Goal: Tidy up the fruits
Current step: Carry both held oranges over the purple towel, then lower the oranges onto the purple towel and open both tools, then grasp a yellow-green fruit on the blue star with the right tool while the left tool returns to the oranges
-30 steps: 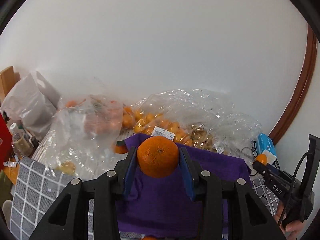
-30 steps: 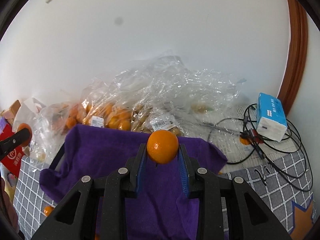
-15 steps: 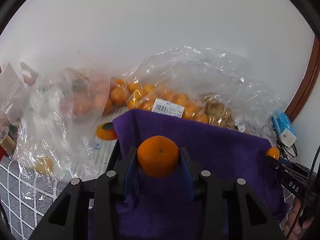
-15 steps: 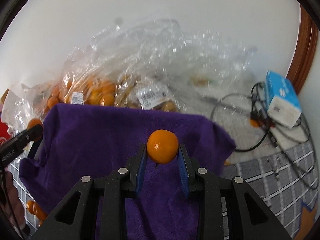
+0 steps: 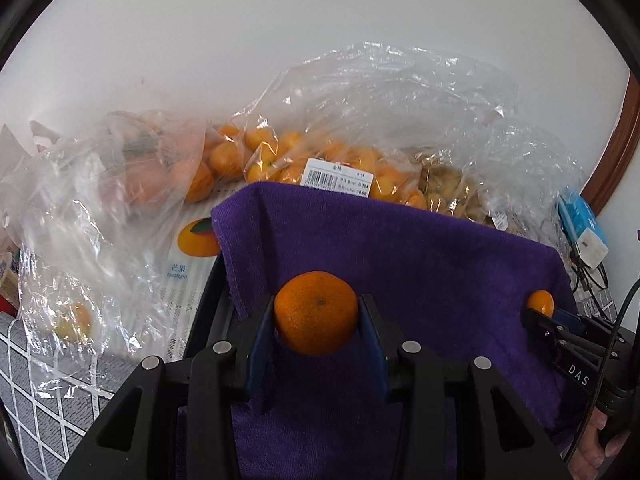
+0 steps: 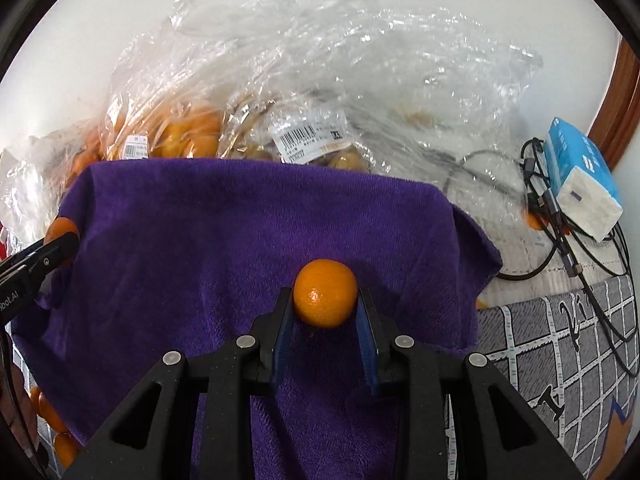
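Observation:
My left gripper [image 5: 316, 316] is shut on an orange mandarin [image 5: 316, 312] and holds it over a purple towel [image 5: 400, 264]. My right gripper [image 6: 325, 304] is shut on a smaller mandarin [image 6: 325, 298] over the same towel [image 6: 224, 240]. The right gripper with its mandarin [image 5: 540, 303] shows at the right edge of the left wrist view. The left gripper's tip and fruit [image 6: 60, 230] show at the left edge of the right wrist view. The towel covers a dark container whose rim [image 5: 208, 304] shows at its left.
Clear plastic bags of small oranges [image 5: 320, 160] and other produce [image 6: 312, 152] lie behind the towel against the white wall. A blue tissue pack [image 6: 584, 184] and black cables [image 6: 560, 240] lie right. Loose mandarins [image 6: 52, 420] lie bottom left on the grey checked cloth [image 6: 560, 336].
Both grippers have moved forward and down toward the purple towel, each still holding its mandarin. The bags and towel now look closer and larger.

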Available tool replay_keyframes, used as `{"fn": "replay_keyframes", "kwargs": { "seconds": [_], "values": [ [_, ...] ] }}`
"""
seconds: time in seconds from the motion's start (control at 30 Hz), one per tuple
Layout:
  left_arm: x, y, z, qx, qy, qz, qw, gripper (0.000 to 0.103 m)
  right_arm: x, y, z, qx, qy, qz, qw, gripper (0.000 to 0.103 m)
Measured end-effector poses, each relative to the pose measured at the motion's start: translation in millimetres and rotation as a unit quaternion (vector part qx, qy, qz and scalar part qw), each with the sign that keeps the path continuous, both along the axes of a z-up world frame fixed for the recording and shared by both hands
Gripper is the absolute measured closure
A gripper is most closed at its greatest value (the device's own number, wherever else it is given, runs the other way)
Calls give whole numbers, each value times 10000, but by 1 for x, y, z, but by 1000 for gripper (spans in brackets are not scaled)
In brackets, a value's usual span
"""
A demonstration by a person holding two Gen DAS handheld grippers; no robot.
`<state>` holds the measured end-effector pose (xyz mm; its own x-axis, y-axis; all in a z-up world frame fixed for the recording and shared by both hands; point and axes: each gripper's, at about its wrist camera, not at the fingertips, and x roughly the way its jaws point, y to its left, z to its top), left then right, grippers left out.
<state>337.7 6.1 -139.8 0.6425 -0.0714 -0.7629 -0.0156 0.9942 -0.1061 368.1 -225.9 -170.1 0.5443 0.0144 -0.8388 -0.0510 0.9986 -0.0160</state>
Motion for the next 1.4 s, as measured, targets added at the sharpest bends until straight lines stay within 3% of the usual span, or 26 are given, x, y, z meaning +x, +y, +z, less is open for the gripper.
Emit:
{"fn": "replay_keyframes", "kwargs": {
  "seconds": [0.3, 0.6, 0.67, 0.77, 0.93, 1.13, 1.27, 1.4],
  "values": [
    [5, -4, -9, -1, 178, -92, 9998, 63, 2, 2, 2, -78, -13, 41, 10000, 72],
    [8, -5, -15, -88, 351, -188, 9992, 63, -4, 4, 18, -137, -227, 103, 9996, 40],
    [5, -5, -7, -71, 256, -187, 9995, 59, -5, 3, 24, -72, -298, 84, 9995, 35],
    [-4, -5, 8, -98, -55, -207, 9997, 45, -9, 5, 32, -69, -348, 133, 9993, 34],
    [-10, -13, 30, -4, -233, -213, 9995, 45, -24, 13, 56, -350, -642, 127, 9972, 34],
    [-29, -15, 59, -25, -531, -227, 9983, 45, -57, 10, 87, -237, -905, -89, 9956, 34],
    [-58, -16, 83, 149, -920, -255, 9953, 45, -91, 7, 103, -481, -1072, -8, 9931, 34],
    [-86, -6, 88, 28, -836, -268, 9961, 45, -122, 2, 102, -254, -1099, 173, 9935, 34]
  ]
}}
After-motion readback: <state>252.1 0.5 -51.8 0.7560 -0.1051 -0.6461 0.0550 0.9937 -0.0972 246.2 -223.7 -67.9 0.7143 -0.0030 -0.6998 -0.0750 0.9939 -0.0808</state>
